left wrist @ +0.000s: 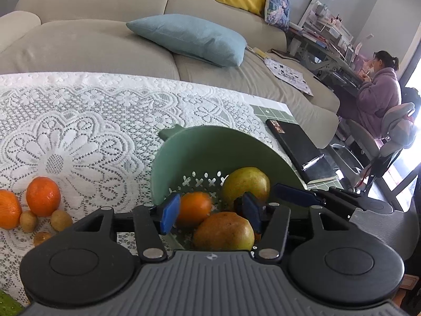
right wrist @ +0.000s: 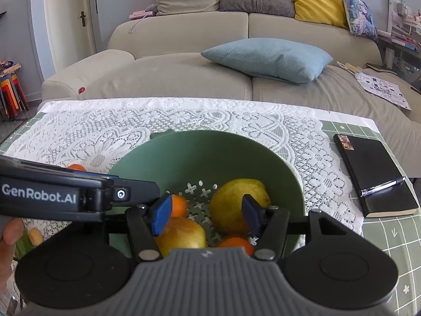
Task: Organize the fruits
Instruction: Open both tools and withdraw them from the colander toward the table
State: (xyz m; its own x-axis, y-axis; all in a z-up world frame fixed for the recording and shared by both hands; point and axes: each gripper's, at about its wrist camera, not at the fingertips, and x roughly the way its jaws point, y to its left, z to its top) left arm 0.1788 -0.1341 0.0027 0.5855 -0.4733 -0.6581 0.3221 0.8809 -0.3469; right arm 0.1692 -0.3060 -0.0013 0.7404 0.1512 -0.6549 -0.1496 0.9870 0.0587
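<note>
At lower left, two oranges [left wrist: 43,196] and small fruits lie on the lace cloth [left wrist: 79,121], with bare cloth stretching beyond to its far edge. At centre, the green colander [left wrist: 210,147] holds two pears and oranges. Left gripper [left wrist: 210,210] and right gripper [right wrist: 206,214] hang spread above them, pinching nothing. A black notebook [right wrist: 373,173] lies right, near the table edge.

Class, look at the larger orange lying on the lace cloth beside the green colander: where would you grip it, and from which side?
Grip the larger orange across its widest middle, coming down from above. It is round and sits free on the lace cloth, but another orange and small brown fruits crowd its left and near sides, so top access looks clearest.
</note>
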